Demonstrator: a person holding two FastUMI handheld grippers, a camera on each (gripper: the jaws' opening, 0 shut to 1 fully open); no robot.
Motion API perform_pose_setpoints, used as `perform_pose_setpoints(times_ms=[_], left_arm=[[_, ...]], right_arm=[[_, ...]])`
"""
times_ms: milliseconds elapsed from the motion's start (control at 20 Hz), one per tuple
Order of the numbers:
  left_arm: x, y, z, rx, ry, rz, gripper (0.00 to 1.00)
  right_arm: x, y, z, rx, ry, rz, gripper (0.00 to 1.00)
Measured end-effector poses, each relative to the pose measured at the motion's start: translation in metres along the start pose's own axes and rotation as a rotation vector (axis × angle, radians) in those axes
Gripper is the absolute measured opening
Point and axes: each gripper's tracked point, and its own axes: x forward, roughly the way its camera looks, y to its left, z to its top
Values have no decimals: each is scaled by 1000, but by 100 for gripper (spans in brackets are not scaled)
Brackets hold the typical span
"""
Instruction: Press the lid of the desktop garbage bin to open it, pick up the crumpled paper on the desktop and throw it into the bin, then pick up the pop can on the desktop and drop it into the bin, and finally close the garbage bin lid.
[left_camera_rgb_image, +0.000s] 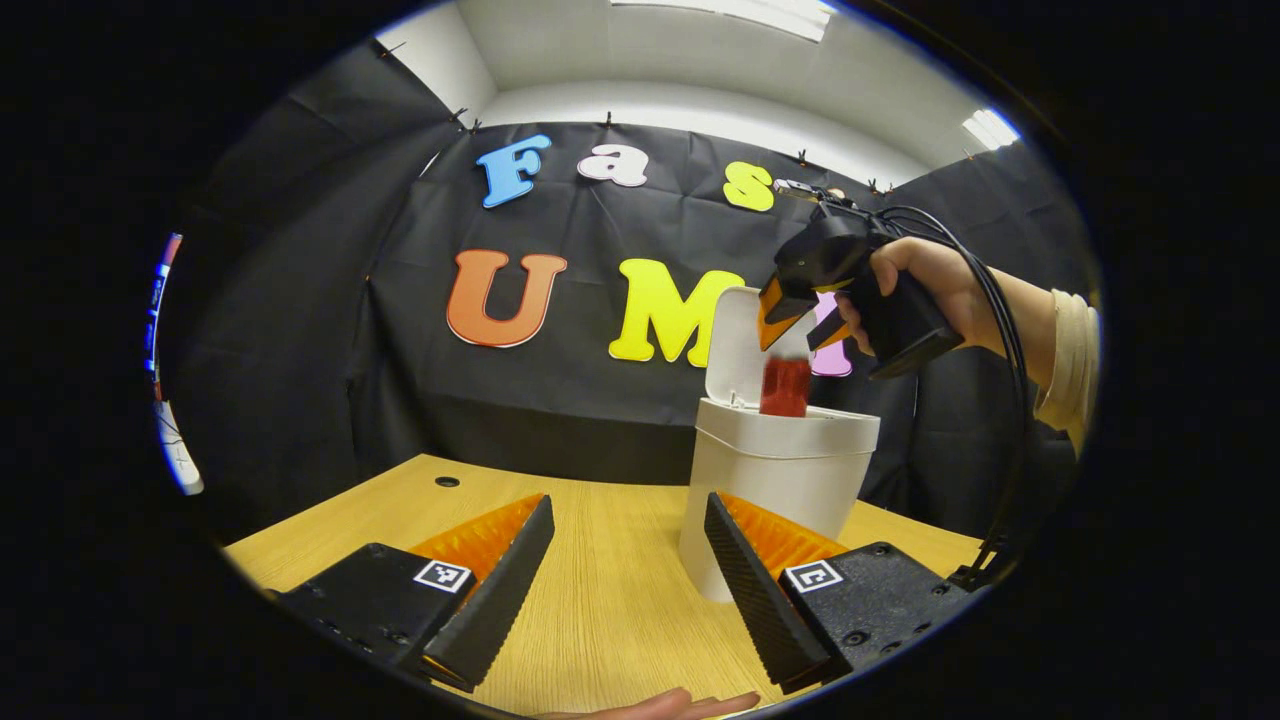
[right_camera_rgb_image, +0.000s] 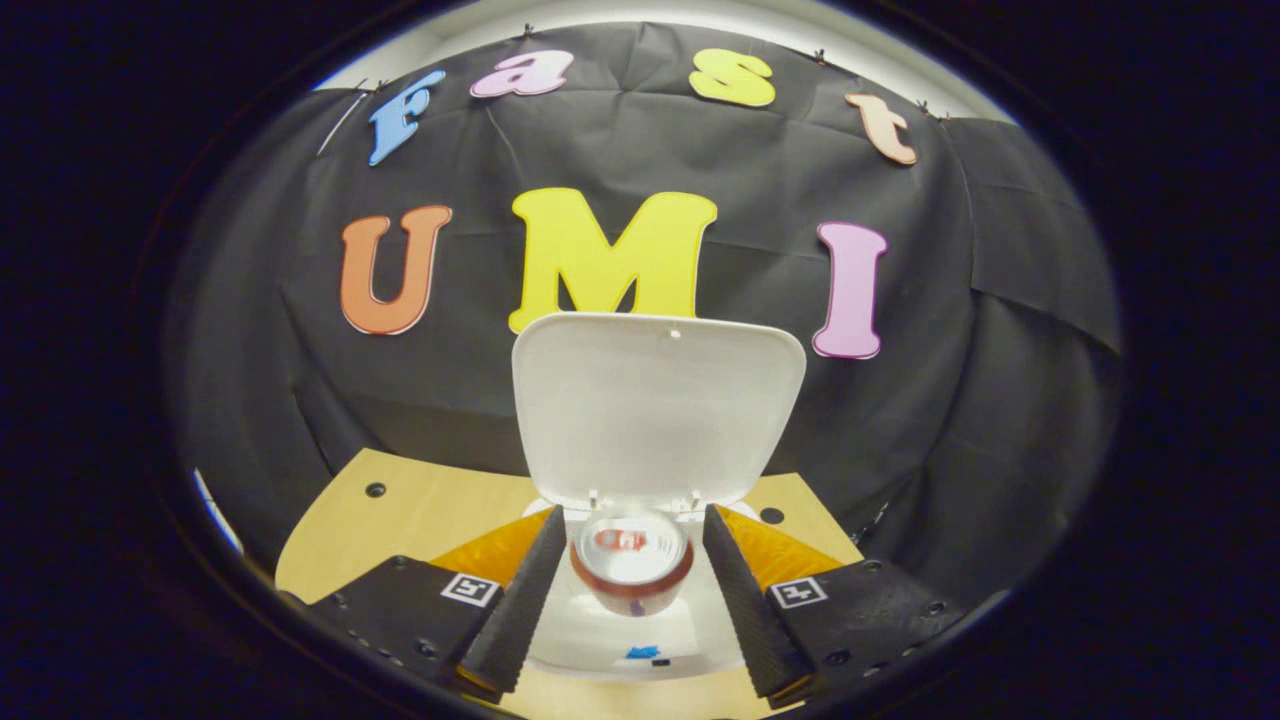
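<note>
Right gripper above the open-lidded garbage bin — jaws spread, the pop can loose between them, entering the bin mouth. Left gripper — jaws open, empty, over the desk.

A staged recording booth — black cloth pinned up behind a bare wooden table, white ceiling with strip lights above the cloth.

We see the pop can motion-blurred, its label unreadable, its lower end hidden behind the bin rim, bin base hidden behind the left gripper finger, bin interior unseen.
</note>
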Motion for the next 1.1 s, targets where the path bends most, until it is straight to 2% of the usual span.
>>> perform_pose_setpoints(times_ms=[100, 250, 400, 450, 500, 650, 750, 850, 1000, 1100], left_arm=[[1, 6, 2, -1, -8, 14, 98], [2, 7, 0, 0, -7, 16, 100], [-1, 13, 2, 29, -14, 32, 98], [-1, 14, 4, 31, -22, 31, 98], [-1, 14, 3, 22, -23, 26, 98], [0, 12, -3, 1, -5, 13, 98], [0, 20, 2, 36, -16, 47, 98], [1, 24, -2, 35, -5, 75, 98], [-4, 9, 4, 27, -23, 56, 98], [-5, 5, 5, 35, -21, 41, 100]], right_arm=[[-3, 1, 12, -16, -39, 2, 90], [-24, -1, 51, -30, -195, 19, 97], [-36, 10, 74, 25, -298, 90, 97], [-40, 12, 86, 38, -338, 108, 92], [-42, 12, 98, 42, -374, 114, 97], [-40, 9, 120, 34, -446, 91, 95], [-32, 3, 132, 52, -501, 42, 95], [-20, 7, 143, 66, -534, 28, 95], [-5, 16, 158, 11, -558, 25, 92], [8, 16, 161, -12, -554, -12, 94]])
